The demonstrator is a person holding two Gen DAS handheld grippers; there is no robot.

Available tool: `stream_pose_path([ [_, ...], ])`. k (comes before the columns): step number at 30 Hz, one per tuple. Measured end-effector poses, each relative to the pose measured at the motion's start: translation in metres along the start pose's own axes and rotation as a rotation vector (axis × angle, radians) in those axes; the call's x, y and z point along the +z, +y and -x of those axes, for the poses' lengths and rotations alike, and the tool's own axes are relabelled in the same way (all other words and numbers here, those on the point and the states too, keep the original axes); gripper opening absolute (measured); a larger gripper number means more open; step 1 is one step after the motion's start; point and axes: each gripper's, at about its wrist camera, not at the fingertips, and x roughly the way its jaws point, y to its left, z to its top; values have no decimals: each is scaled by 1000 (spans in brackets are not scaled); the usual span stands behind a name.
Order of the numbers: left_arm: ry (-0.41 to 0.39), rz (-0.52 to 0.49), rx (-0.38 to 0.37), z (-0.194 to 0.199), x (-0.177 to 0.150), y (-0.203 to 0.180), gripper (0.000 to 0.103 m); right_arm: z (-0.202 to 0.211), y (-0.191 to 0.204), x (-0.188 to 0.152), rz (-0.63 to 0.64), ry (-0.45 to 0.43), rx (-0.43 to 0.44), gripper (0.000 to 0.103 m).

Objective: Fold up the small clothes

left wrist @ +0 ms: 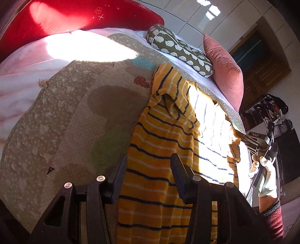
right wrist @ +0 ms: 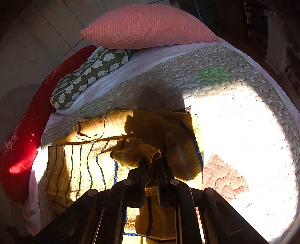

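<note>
So I've got the yellow striped top (left wrist: 161, 150) spread out on the quilted bedspread (left wrist: 61, 112), with a sleeve doubled back over the chest, and that's why my two grippers are doing different jobs right now.

My right gripper (right wrist: 151, 161) has its jaws pinched tight on a fold of the knit near the cuff, fabric bunched between the pads. I read that as carrying that edge across the body for the next fold, so it needs a firm bite or the knit slips out.

My left gripper (left wrist: 148, 159) hovers over the lower part of the top with its jaws partly apart and nothing clamped between them. The cloth lies flat underneath, so I'd guess it's lining up to take the hem.

The pink cushion (left wrist: 225, 67), the hedgehog-print pillow (left wrist: 180, 48) and the red pillow (left wrist: 56, 16) sit well apart at the head of the bed, out of the folding area.
</note>
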Motion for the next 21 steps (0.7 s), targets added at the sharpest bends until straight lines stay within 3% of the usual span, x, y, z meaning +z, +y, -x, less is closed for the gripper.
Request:
stream_pose_path([
  [2, -17, -24, 29, 5, -2, 3, 48, 8, -14, 1, -60, -34, 1, 15],
  [4, -31, -46, 60, 9, -5, 7, 52, 22, -33, 3, -134, -80, 3, 24],
  [6, -33, -67, 85, 11, -10, 12, 52, 36, -41, 2, -158, -94, 9, 24],
  [11, -14, -102, 114, 11, -32, 17, 52, 49, -18, -8, -99, -65, 231, 24],
  [14, 2, -111, 133, 8, -44, 17, 52, 27, 6, -10, -63, 2, 281, 24],
  [17, 9, -112, 154, 12, -51, 19, 52, -7, -3, -11, -84, 71, 180, 24],
  [21, 8, -144, 168, 17, -57, 21, 55, -9, -38, -16, -67, -14, -150, 23],
])
